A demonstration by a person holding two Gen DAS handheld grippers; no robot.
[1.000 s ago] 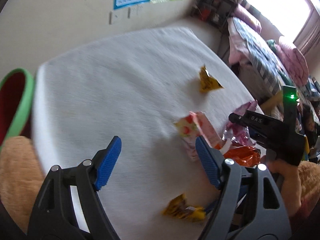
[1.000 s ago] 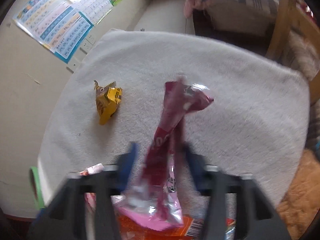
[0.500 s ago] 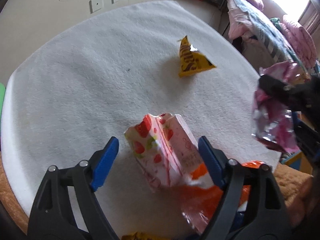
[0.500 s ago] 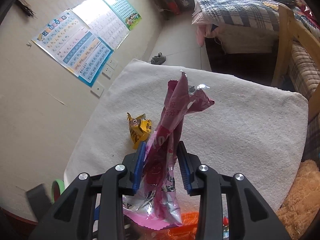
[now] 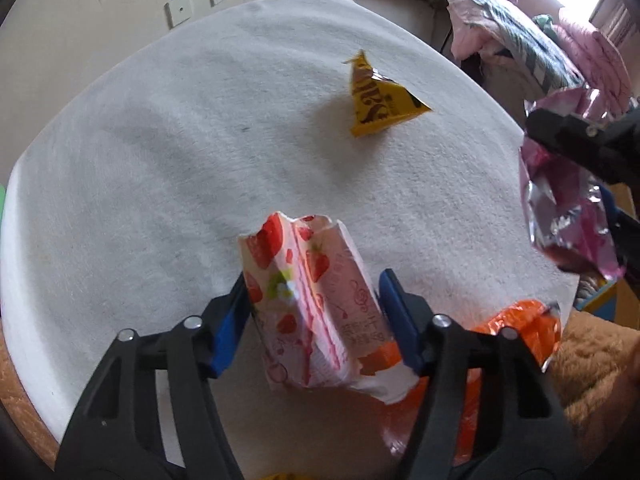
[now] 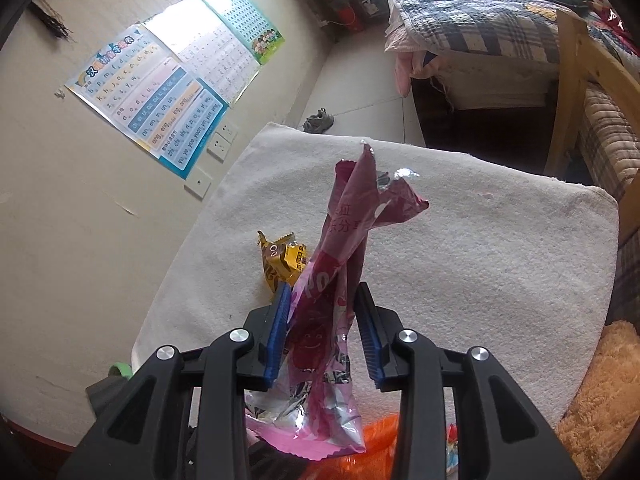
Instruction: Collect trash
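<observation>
The left claw (image 5: 316,312) points down at the worktop (image 5: 168,168), which is covered with a white towel. Its jaws are closing, and a strawberry-printed carton (image 5: 308,304) stands between the two blue pads. The left pad seems to touch the carton's side already, while the right pad is just beside it — from this angle I cannot tell if both press on it. The carton is torn open at the top and leans a little. Just beside it, on the right, an orange wrapper (image 5: 516,332) lies at the edge of the worktop.

The right claw (image 6: 324,324) is clenched on a pink foil wrapper (image 6: 344,264) and holds it above the worktop — the wrapper stands up between the pads and its crumpled lower end hangs below them. In the left wrist view this wrapper (image 5: 560,208) appears at the right border.

A yellow snack packet (image 5: 376,104) lies alone on the towel, well apart from the carton. Behind the worktop are a wall with alphabet posters (image 6: 160,100) and a bed (image 6: 500,12).
</observation>
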